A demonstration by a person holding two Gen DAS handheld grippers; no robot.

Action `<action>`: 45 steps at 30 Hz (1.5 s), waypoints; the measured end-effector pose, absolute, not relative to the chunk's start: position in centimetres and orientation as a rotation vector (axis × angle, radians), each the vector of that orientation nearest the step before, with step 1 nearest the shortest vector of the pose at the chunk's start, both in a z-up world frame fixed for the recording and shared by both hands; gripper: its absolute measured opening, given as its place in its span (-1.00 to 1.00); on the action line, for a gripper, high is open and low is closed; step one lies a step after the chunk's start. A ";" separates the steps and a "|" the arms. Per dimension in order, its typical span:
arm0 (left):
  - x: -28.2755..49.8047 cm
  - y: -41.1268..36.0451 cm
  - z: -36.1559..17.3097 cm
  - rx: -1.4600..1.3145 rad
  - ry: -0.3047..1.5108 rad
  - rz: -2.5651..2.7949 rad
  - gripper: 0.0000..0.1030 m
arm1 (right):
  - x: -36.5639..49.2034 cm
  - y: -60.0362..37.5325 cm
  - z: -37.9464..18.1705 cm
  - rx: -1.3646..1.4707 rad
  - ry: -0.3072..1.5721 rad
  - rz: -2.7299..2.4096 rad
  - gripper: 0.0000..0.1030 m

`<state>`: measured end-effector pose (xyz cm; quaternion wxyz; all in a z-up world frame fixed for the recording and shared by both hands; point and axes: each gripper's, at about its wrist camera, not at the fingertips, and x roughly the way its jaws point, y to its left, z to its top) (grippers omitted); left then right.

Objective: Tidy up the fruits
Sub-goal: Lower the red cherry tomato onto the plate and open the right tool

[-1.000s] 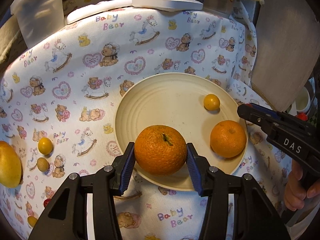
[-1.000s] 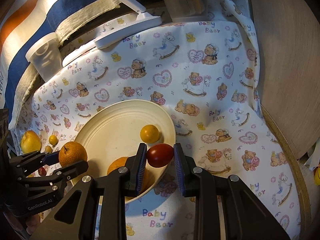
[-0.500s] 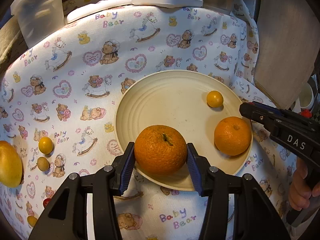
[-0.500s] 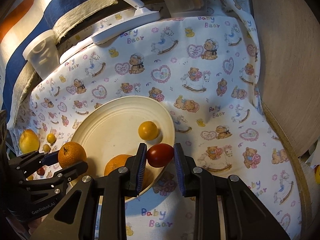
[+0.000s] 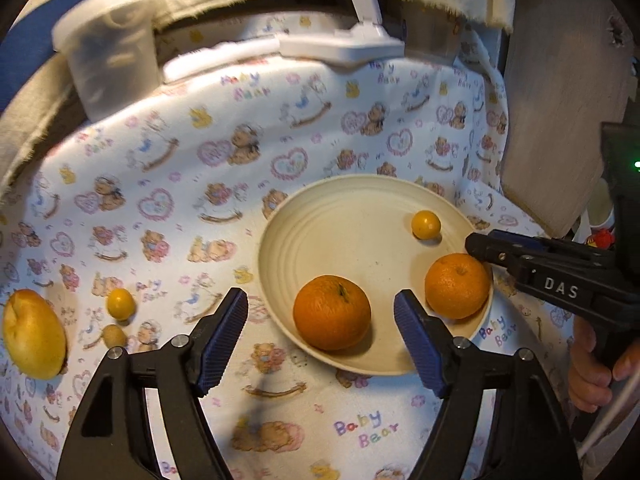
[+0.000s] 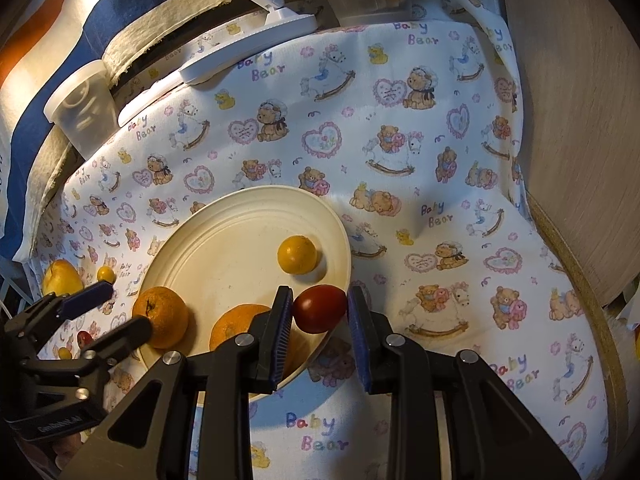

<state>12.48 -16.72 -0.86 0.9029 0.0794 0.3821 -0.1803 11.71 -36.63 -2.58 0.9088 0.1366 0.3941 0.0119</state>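
A cream plate (image 5: 340, 216) lies on the bear-print cloth. On it are a large orange (image 5: 332, 312), a second orange (image 5: 456, 286) and a small yellow fruit (image 5: 426, 224). My left gripper (image 5: 320, 328) is open, its jaws wide on either side of the large orange, not touching it. My right gripper (image 6: 318, 312) is shut on a red tomato (image 6: 319, 308), held over the plate's (image 6: 240, 216) near right rim. It shows at the plate's right edge in the left wrist view (image 5: 520, 256).
Left of the plate on the cloth lie a yellow pear (image 5: 34, 334), a small yellow fruit (image 5: 120, 303) and a small brownish fruit (image 5: 114, 336). A plastic cup (image 5: 108, 64) and a white lamp base (image 5: 340, 46) stand at the back. A wooden board (image 5: 560, 100) stands at right.
My left gripper has opened and let go of the large orange, which now rests on the plate. The left gripper has drawn back a little. The right gripper still holds the tomato.
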 end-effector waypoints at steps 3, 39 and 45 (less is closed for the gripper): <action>11.6 -15.5 -0.1 0.154 0.751 -0.370 0.44 | 11.5 -36.7 -2.3 0.273 0.791 0.010 0.09; -0.5 -1.5 2.8 0.100 0.323 -0.201 1.00 | 4.6 -29.7 3.3 0.117 0.406 0.113 0.99; -1.1 -0.7 1.5 0.121 0.368 -0.153 0.99 | 5.2 -28.0 1.8 0.114 0.463 0.180 0.99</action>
